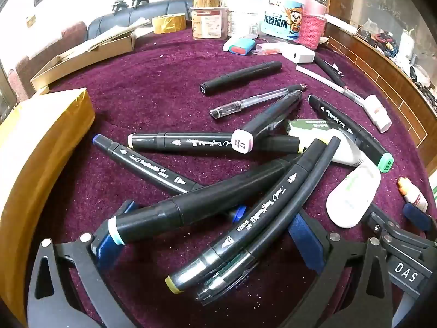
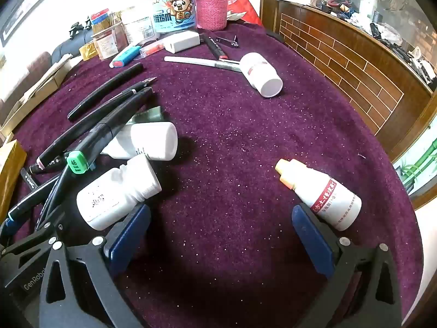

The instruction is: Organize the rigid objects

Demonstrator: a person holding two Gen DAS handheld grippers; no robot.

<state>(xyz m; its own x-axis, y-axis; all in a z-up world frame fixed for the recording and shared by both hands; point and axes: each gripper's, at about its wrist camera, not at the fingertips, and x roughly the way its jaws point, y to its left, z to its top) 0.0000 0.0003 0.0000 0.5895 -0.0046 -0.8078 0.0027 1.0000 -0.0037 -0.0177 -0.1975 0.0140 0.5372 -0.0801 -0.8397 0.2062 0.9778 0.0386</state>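
We see the left gripper (image 1: 210, 243) with its jaws spread wide over a heap of black art markers (image 1: 218, 199) on the purple cloth (image 1: 153, 93); nothing is pinched. Between the jaws lie a yellow-tipped marker (image 1: 240, 224) and a thin black pen (image 1: 273, 224) right beside it, their near ends reaching toward the camera. A thick marker with a pale blue band (image 1: 191, 207) crosses over the left blue pad (image 1: 109, 246); whether it touches the pad we cannot tell. Past the jaws, further out, lie a marker capped "17" (image 1: 245, 139), a clear pen (image 1: 251, 102) and a lone black marker (image 1: 241, 78). Outside the left jaw sits a yellow taped box (image 1: 41, 147). Outside the right jaw lies a white bottle (image 1: 352, 196), and the other gripper's frame shows at the lower right.

We see the right gripper (image 2: 221, 232) also spread wide, with only bare cloth between its jaws. A white pill bottle (image 2: 117, 194) lies just beside the left pad's tip, outside it; contact is unclear. A small dropper bottle with a red label (image 2: 322, 194) lies at the right pad's tip, seemingly touching. Ahead and left of the jaws, a second white bottle (image 2: 147, 142) and a green-capped marker "46" (image 2: 77, 165). Far ahead, another white bottle (image 2: 260, 73) lies on its side, well apart.
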